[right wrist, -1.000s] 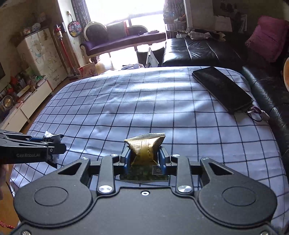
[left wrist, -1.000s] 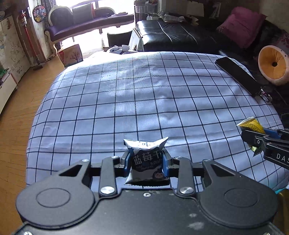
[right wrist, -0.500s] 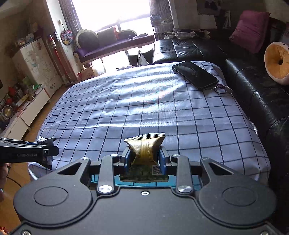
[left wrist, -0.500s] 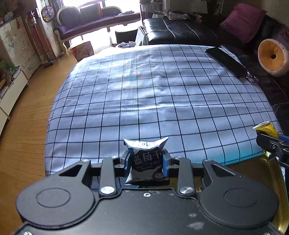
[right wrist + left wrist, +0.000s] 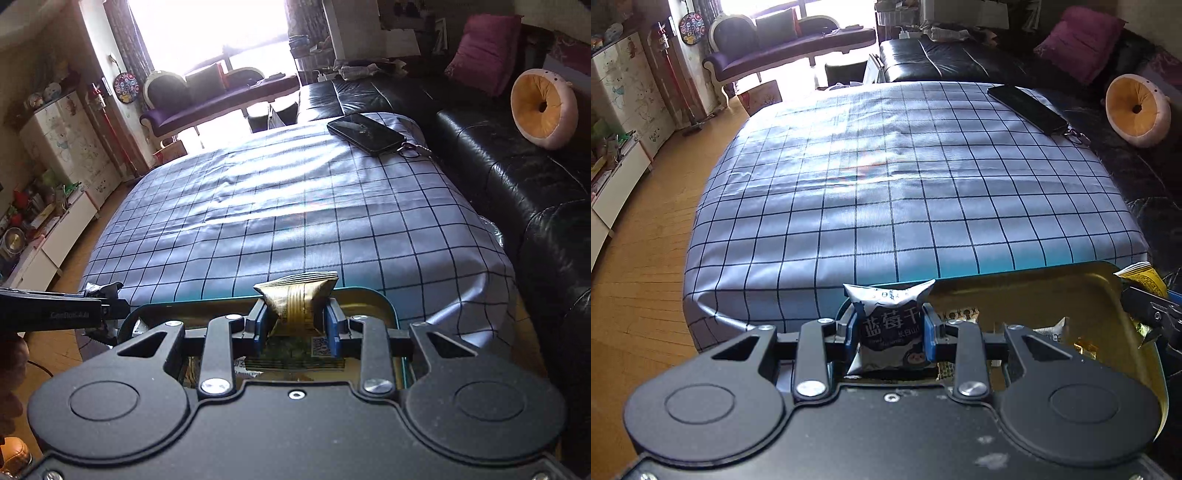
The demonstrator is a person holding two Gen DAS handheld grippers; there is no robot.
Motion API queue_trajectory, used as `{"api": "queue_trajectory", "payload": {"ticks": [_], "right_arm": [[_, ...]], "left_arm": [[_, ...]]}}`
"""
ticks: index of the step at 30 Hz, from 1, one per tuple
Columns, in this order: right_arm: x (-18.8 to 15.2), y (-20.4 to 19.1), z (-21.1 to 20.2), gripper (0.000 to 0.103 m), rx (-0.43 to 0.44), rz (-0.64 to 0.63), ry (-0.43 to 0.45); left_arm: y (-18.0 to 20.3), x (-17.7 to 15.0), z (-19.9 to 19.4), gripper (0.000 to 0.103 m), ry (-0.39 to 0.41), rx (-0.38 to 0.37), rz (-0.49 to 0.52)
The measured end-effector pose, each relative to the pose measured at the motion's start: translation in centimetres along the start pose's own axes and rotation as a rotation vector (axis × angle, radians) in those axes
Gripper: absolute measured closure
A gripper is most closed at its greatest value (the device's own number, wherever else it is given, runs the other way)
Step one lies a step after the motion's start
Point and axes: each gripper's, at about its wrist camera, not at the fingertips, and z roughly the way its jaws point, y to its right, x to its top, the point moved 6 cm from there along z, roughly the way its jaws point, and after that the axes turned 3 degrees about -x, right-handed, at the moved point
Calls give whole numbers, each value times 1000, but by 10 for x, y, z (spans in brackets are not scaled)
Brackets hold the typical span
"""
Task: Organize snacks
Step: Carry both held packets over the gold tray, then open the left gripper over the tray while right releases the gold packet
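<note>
Packets sit pinched in both grippers above a gold tin (image 5: 1027,291) at the near edge of the checked bed (image 5: 905,192): the left gripper (image 5: 891,328) grips a blue-and-white packet (image 5: 888,326), the right gripper (image 5: 295,325) a gold packet (image 5: 299,302). To land them well, lower each inside the rim before letting go, beside the snacks already there.

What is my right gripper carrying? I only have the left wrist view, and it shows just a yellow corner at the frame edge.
Observer: The right gripper is shut on a gold snack packet, crumpled between the blue pads.
Operator: Is it over the tin?
Observer: Yes, the gold tin tray lies right under that packet, its rim teal outside.
Operator: Anything beyond the table's right edge?
Observer: A black leather sofa runs alongside the table there.
</note>
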Motion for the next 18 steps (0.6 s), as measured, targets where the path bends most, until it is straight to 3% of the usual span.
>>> {"api": "queue_trajectory", "payload": {"ticks": [8,18], "right_arm": [[-21,0,-17,62,-16,0,-11],[-37,-12,-27,62,-21,-63,15]], "left_arm": [[8,-32,-5,69,-22,-23,-11],[8,-69,-2,69,-39,38,-30]]}}
